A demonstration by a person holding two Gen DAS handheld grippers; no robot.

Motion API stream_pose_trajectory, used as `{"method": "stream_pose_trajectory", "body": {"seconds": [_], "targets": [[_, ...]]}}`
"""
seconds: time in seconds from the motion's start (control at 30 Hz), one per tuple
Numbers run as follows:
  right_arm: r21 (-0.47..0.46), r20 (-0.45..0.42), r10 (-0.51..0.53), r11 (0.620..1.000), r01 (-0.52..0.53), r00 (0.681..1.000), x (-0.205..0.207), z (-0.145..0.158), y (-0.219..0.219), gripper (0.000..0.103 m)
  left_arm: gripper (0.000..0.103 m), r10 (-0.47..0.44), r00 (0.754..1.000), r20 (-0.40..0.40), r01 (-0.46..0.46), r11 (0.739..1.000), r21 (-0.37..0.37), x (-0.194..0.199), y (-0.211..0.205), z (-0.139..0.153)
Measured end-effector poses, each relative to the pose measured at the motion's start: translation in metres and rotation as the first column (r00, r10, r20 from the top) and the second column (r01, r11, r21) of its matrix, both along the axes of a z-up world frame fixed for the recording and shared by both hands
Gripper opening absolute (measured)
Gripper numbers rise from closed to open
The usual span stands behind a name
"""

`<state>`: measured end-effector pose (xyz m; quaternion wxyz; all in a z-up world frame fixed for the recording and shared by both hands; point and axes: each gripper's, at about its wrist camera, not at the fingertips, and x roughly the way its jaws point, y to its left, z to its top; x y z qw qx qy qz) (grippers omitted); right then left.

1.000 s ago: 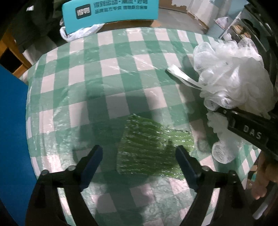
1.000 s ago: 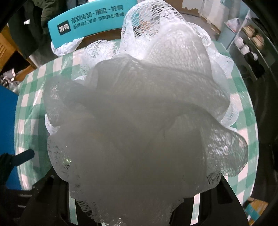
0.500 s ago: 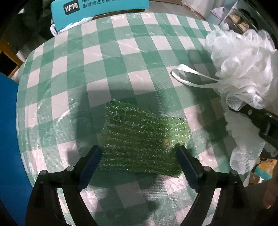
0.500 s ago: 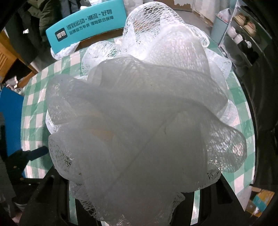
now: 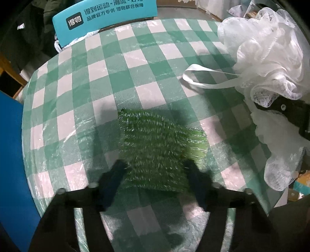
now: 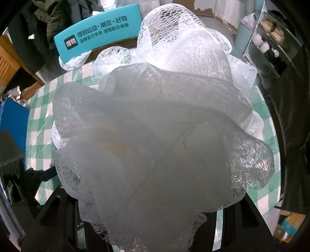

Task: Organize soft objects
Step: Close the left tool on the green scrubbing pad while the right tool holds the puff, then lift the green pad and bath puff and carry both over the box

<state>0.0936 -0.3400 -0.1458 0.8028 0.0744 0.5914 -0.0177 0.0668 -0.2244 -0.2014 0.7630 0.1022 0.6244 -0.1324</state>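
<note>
A green sparkly scrub cloth (image 5: 157,147) lies on the green-and-white checked table (image 5: 100,77). My left gripper (image 5: 155,170) is open, its blue fingertips either side of the cloth's near edge. A white mesh bath pouf (image 6: 158,124) fills the right wrist view and hides my right gripper's fingertips. In the left wrist view the pouf (image 5: 271,58) hangs at the right, with the right gripper's black fingers (image 5: 286,110) shut on it. Its white ribbon loop (image 5: 201,81) trails onto the table.
A teal chair back with white lettering (image 5: 104,17) stands at the table's far edge. A blue panel (image 5: 11,155) is at the left. Shelves with cups and shoes (image 6: 271,38) stand at the far right.
My left gripper has moved forward onto the green cloth and its fingers have narrowed around the cloth's near edge. The pouf in the right gripper has stayed at the right.
</note>
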Motion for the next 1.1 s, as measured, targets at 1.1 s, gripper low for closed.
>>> {"method": "stream_pose_trajectory", "body": {"seconds": [1.1], "targets": [[0.031, 0.150, 0.123, 0.991, -0.129, 0.981, -0.013, 0.067, 0.048, 0.053, 0.012, 0.087, 0.972, 0.217, -0.077, 0.996, -0.052, -0.012, 0.062, 0.103]]}}
